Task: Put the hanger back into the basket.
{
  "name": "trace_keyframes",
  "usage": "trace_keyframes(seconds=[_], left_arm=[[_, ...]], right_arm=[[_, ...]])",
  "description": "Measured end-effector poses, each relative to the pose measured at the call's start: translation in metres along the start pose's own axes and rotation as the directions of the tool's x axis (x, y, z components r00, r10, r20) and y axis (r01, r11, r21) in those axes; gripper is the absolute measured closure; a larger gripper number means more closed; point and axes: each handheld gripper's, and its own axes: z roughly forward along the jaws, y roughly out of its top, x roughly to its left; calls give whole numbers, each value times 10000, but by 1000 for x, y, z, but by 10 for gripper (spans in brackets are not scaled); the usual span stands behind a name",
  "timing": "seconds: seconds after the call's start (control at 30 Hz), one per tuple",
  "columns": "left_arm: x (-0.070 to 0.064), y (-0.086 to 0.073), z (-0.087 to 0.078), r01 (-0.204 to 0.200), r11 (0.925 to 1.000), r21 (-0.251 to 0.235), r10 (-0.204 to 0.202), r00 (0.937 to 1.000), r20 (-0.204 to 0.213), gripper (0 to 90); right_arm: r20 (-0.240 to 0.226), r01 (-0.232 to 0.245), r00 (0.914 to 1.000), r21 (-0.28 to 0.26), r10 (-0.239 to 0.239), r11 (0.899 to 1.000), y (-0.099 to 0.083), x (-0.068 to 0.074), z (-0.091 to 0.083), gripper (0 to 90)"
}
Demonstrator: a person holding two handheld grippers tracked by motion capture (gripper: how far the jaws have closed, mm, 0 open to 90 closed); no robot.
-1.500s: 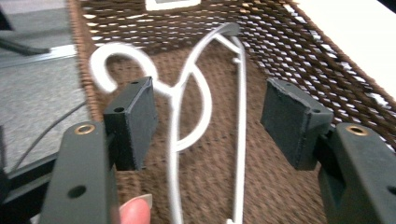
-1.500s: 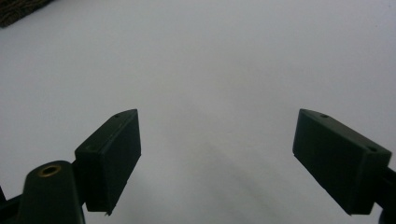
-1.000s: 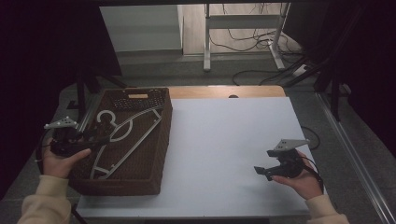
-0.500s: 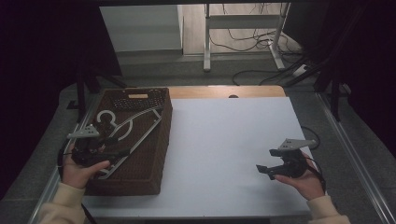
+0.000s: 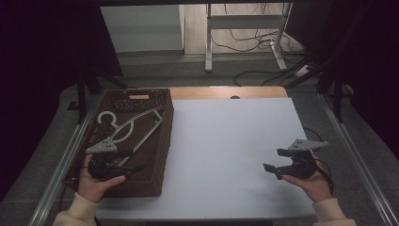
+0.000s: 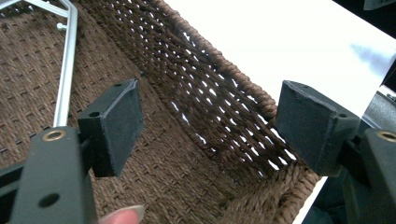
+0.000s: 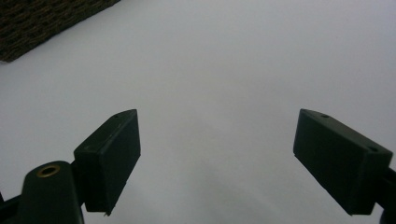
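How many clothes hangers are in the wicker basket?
1. A single grey clothes hanger lies flat inside the brown wicker basket, hook toward the far end; the left gripper hovers over the near end.

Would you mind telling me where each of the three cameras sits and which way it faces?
High view: above the person's side, looking forward and down at the white table; both forearms show.
Left gripper view: rides the left hand-held gripper, looking into the woven basket beside the metal hanger; open jaws and a fingertip show.
Right gripper view: rides the right hand-held gripper, facing bare table; open jaws show.
Shared: all three show the basket.
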Motion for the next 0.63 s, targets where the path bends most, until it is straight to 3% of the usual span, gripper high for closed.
trace_keyframes(seconds=[0.27, 0.63], left_arm=[[-9, 4, 7, -176, 9998, -82, 177, 9998, 123, 227], [-5, 3, 10, -201, 9998, 48, 200, 9998, 97, 221]], right_arm=[[155, -41, 9999, 42, 40, 10000, -3, -3, -1, 147], [225, -78, 9997, 15, 77, 10000, -5, -4, 0, 134]])
